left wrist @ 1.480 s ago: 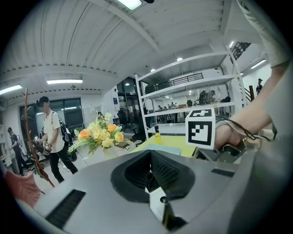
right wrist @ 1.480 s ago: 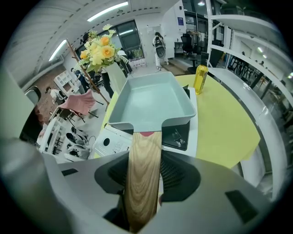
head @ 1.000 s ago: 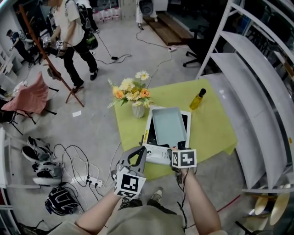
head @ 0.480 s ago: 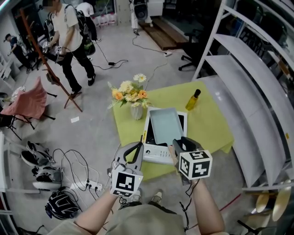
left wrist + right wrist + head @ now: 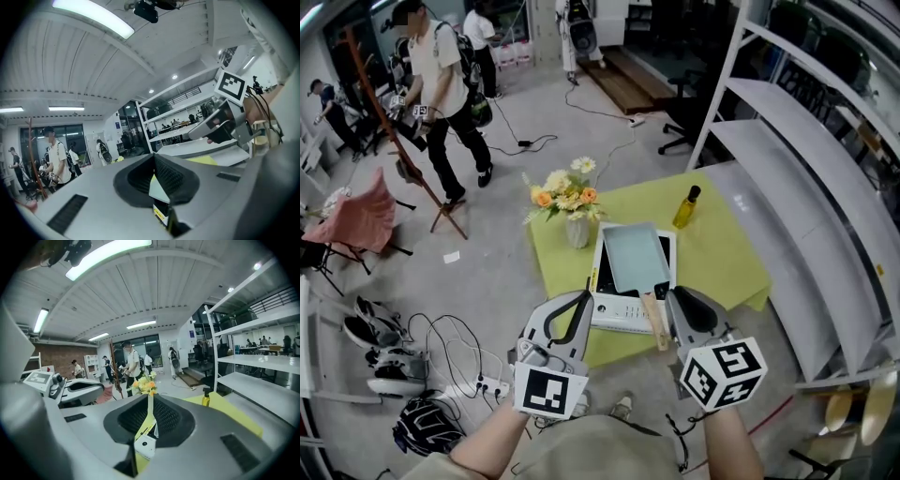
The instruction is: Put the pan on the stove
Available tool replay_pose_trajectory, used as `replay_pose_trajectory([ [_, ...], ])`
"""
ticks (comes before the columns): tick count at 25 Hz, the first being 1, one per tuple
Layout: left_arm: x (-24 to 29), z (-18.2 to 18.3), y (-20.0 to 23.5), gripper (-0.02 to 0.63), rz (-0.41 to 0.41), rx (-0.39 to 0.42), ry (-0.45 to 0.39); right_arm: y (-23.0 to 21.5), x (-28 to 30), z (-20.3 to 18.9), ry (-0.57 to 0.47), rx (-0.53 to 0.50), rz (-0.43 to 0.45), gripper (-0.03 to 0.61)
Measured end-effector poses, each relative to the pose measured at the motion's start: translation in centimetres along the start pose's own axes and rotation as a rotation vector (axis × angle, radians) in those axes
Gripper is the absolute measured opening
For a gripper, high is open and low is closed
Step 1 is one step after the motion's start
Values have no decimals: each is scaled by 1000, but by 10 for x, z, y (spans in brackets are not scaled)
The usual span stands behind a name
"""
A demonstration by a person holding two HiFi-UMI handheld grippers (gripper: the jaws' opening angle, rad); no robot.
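Note:
A pale teal rectangular pan (image 5: 635, 258) sits on the white stove (image 5: 617, 309) on the yellow-green table (image 5: 717, 258). Its wooden handle (image 5: 653, 321) points toward me, and nothing touches it. My right gripper (image 5: 677, 298) hovers just right of the handle, off the table's near edge. Its jaws are closing to a thin slit with nothing between them (image 5: 150, 416). My left gripper (image 5: 584, 300) hangs left of the stove's front, jaws together and empty (image 5: 154, 171). Each gripper view shows the other gripper beside it.
A vase of flowers (image 5: 575, 211) stands left of the stove and an oil bottle (image 5: 685, 207) behind it. White shelving (image 5: 806, 187) runs along the right. People (image 5: 441, 84) stand at the far left. Cables and a power strip (image 5: 487, 382) lie on the floor.
Both grippers have drawn back toward me from the stove's front. The right jaws went from wide open to nearly closed, and the pan's handle now shows free. The pan has not moved.

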State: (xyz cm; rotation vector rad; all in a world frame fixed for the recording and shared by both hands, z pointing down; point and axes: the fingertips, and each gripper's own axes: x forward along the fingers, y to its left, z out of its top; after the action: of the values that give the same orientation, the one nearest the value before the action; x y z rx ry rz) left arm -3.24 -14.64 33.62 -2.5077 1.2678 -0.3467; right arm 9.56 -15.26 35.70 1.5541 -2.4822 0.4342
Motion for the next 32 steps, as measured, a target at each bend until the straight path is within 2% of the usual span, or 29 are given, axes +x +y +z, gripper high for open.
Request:
replay_pose_trajectory([
  [7, -27, 21, -10, 6, -11, 23, -24, 16, -41, 10, -88, -33, -6, 15],
  [12, -38, 24, -25, 6, -36, 20, -31, 26, -61, 6, -110, 8, 14, 6],
  [15, -40, 24, -34, 6, -51, 16, -41, 30, -67, -3, -103, -3, 18, 6],
  [20, -39, 7, -47, 6, -73, -11, -12, 37, -74, -26, -51, -55, 21, 5],
  [25, -40, -3, -52, 6, -85, -25, 16, 36, -79, -41, -16, -33, 12, 5],
  [32, -40, 12, -50, 6, -91, -9, -33, 35, -81, -44, -11, -17, 1, 5],
])
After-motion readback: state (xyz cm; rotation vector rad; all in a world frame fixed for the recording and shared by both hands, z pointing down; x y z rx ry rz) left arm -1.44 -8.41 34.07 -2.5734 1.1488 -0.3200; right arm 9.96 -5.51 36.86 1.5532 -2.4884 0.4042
